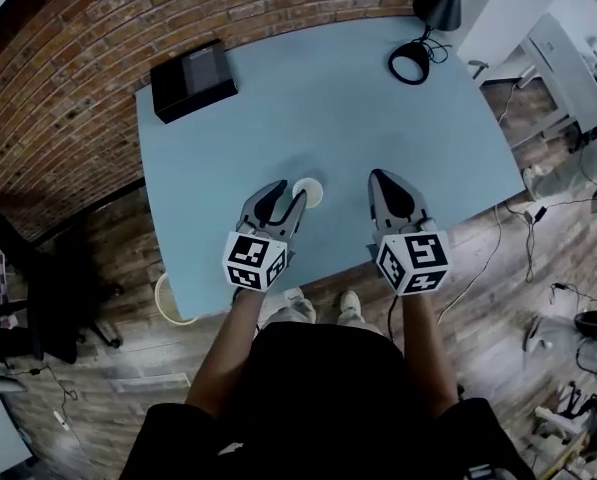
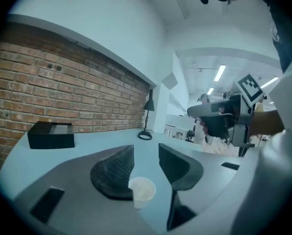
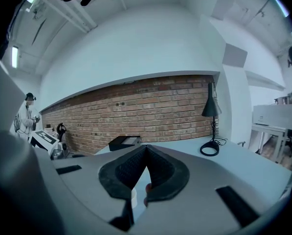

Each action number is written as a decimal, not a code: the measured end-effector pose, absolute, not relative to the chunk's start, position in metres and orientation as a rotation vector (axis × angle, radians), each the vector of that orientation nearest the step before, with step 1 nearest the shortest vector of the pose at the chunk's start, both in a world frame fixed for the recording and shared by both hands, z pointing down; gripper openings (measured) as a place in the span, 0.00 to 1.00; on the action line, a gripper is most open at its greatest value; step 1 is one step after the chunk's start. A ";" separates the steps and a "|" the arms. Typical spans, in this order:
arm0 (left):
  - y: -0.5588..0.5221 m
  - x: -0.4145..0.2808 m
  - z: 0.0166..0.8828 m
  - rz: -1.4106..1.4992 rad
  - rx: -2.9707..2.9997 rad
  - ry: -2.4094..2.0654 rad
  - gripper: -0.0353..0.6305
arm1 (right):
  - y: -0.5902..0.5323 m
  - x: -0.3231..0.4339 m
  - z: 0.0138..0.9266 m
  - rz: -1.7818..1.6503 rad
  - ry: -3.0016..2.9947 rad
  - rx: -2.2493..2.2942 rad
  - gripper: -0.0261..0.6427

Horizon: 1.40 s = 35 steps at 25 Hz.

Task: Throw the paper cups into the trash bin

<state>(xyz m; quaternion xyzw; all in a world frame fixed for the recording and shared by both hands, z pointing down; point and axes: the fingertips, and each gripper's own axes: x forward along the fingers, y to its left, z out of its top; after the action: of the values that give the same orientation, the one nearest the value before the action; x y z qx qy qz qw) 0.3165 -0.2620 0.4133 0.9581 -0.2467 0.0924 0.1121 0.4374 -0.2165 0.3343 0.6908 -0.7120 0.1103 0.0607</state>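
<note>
Paper cup [image 1: 307,192], white and round-mouthed, stands near the smooth pale-blue worktop's [image 1: 328,98] front edge, between the left tool's [image 1: 291,190] parted ribbed pads; right tool [image 1: 383,177] is pinched together; open surface stretches beyond.

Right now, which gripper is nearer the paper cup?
Left. The left gripper, jaws open, sits right at the paper cup; the right gripper, shut, is off to its right, clear of it.

Head view looks steeply down on the bench [image 1: 328,118]; both gripper views skim it toward twelve o'clock, sharing brick wall [image 1: 128,28] and lamp [image 1: 410,61].
</note>
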 end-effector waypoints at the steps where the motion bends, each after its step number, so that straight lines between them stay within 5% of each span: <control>1: -0.263 0.320 0.422 0.305 2.814 -0.697 0.29 | -0.217 0.438 0.337 0.341 -2.138 2.099 0.05; 19: -0.271 0.367 0.536 0.764 2.843 -0.427 0.70 | -0.221 0.447 0.372 0.408 -1.960 2.098 0.05; 35: -0.263 0.378 0.567 0.855 2.869 -0.297 0.66 | -0.222 0.446 0.386 0.431 -1.938 2.086 0.05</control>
<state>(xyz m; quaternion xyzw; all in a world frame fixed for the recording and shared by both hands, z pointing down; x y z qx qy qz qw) 0.3782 -0.2626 0.5667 0.9515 -0.0986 0.2837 0.0667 0.4459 -0.2223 0.3856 0.7181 -0.6672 0.1485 0.1306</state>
